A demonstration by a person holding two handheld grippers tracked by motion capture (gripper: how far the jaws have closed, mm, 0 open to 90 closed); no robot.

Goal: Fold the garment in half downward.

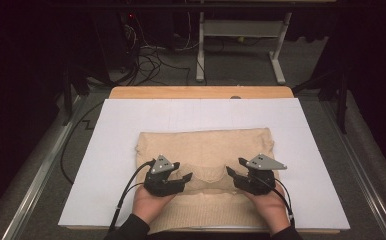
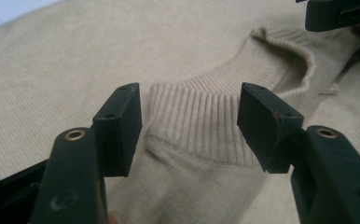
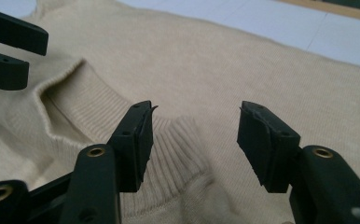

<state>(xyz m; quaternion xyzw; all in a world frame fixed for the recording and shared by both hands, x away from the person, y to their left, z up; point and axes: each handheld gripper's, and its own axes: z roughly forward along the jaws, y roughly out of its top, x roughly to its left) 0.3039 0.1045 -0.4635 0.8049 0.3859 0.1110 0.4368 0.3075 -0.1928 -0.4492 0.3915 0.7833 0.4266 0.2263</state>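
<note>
A beige knitted sweater (image 1: pixel 206 145) lies folded flat on a white board (image 1: pixel 306 150), its ribbed collar (image 1: pixel 208 175) toward the person. My left gripper (image 1: pixel 185 178) hovers at the collar's left end, jaws apart. In the left gripper view the collar (image 2: pixel 192 116) lies beyond the gap of my left gripper (image 2: pixel 190 126), and no pad presses on it. My right gripper (image 1: pixel 234 170) is at the collar's right end, also open. In the right gripper view the ribbing (image 3: pixel 178 144) sits under the spread jaws of my right gripper (image 3: pixel 194 140).
The board rests on a wooden table (image 1: pixel 201 92). Black cables (image 1: pixel 123 195) trail from the grippers off the near edge. Beyond the table, floor cables (image 1: pixel 151 65) and a white desk frame (image 1: pixel 241 30) stand in the dark.
</note>
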